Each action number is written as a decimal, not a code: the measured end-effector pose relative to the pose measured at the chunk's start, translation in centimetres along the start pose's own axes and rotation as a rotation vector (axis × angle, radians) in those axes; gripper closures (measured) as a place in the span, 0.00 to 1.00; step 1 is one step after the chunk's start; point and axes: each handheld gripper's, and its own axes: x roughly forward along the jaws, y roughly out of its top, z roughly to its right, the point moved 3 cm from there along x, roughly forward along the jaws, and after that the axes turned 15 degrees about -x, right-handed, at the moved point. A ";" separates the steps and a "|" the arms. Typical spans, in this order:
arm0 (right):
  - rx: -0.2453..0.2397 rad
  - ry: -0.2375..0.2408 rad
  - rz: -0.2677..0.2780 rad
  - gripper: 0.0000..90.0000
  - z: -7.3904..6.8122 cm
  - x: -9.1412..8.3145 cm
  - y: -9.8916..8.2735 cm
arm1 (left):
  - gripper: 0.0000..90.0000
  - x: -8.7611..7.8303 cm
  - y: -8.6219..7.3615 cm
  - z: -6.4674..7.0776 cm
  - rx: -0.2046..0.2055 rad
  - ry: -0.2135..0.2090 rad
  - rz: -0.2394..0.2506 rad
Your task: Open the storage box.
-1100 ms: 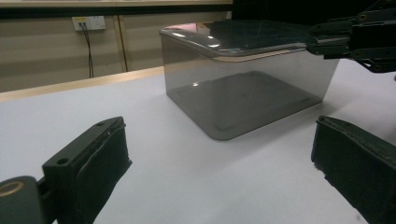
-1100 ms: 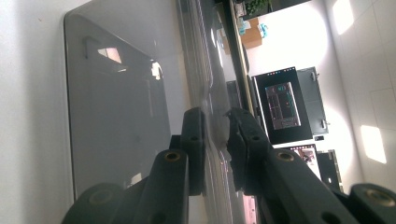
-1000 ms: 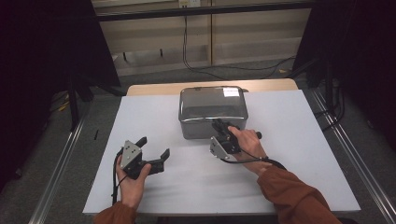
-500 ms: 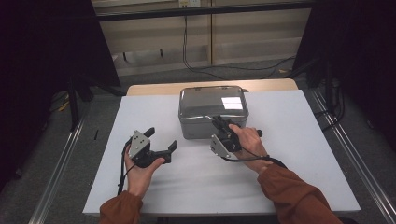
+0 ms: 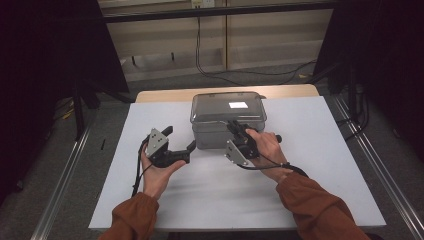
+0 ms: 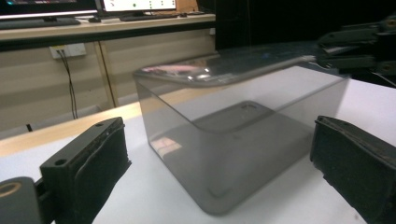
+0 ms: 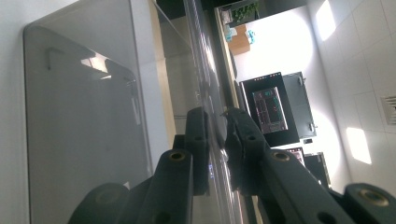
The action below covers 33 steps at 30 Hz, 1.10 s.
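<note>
Grey translucent plastic makes up the lidded box [image 5: 227, 119], which sits toward the far middle of the white tabletop [image 5: 310, 170]. My right gripper [image 5: 236, 131] is clamped on the lid's near rim [image 7: 212, 135], one jaw on each side of the thin edge. My left gripper [image 5: 180, 139] hovers just beside the box's left end with its jaws spread wide and nothing between them.

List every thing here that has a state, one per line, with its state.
clear plastic box: upright on the white table, lid on.
lid: lying on the box, its near rim pinched by the right gripper.
right gripper: shut on the lid's rim.
left gripper: open, holding nothing, jaws facing the box's left end, apart from it.
</note>
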 end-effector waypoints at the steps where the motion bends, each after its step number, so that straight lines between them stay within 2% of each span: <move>1: 0.003 -0.002 0.001 0.88 0.1 0.0 0.0 | 0.04 0.3 0.1 0.0 -0.005 0.000 0.001; 3: 0.008 -0.009 0.001 0.88 0.4 0.0 0.0 | 0.04 0.9 0.2 -0.2 0.000 0.001 -0.011; 8: 0.010 -0.014 0.002 0.88 0.5 0.0 -0.1 | 0.04 2.4 0.5 -0.4 -0.002 0.009 -0.001; 10: 0.011 -0.016 0.003 0.88 0.5 0.0 -0.1 | 0.05 2.9 0.6 -0.4 0.020 0.019 -0.004; 11: 0.015 -0.020 0.002 0.88 0.6 0.0 -0.1 | 0.08 3.7 0.8 -0.4 0.075 0.030 0.016; 12: 0.015 -0.020 0.002 0.88 0.6 0.0 -0.1 | 0.10 3.7 0.8 -0.4 0.075 0.030 0.016; 13: 0.011 -0.023 0.005 0.88 0.6 0.1 -0.1 | 0.10 4.1 0.9 -0.5 0.093 0.030 0.015; 15: 0.012 -0.026 0.004 0.88 0.8 0.1 0.0 | 0.09 4.8 1.1 -0.6 0.051 0.023 0.009; 18: 0.012 -0.026 0.002 0.89 0.7 0.0 -0.1 | 0.10 5.4 1.0 -0.4 0.057 0.030 0.018; 21: 0.014 -0.024 0.000 0.88 0.6 0.0 0.0 | 0.11 5.6 0.8 -0.4 0.039 0.020 0.022; 25: 0.015 -0.021 -0.004 0.88 0.3 0.0 0.0 | 0.14 5.4 1.3 -0.5 0.072 0.038 0.051; 27: 0.019 -0.023 -0.001 0.88 0.3 0.0 0.0 | 0.15 5.3 1.3 -0.4 0.083 0.037 0.046; 30: 0.022 -0.018 -0.001 0.87 0.2 0.0 0.0 | 0.17 5.4 1.2 -0.4 0.079 0.031 0.038; 33: 0.046 -0.019 0.005 0.83 0.1 0.0 -0.1 | 0.20 5.5 1.0 -0.4 0.083 0.026 0.031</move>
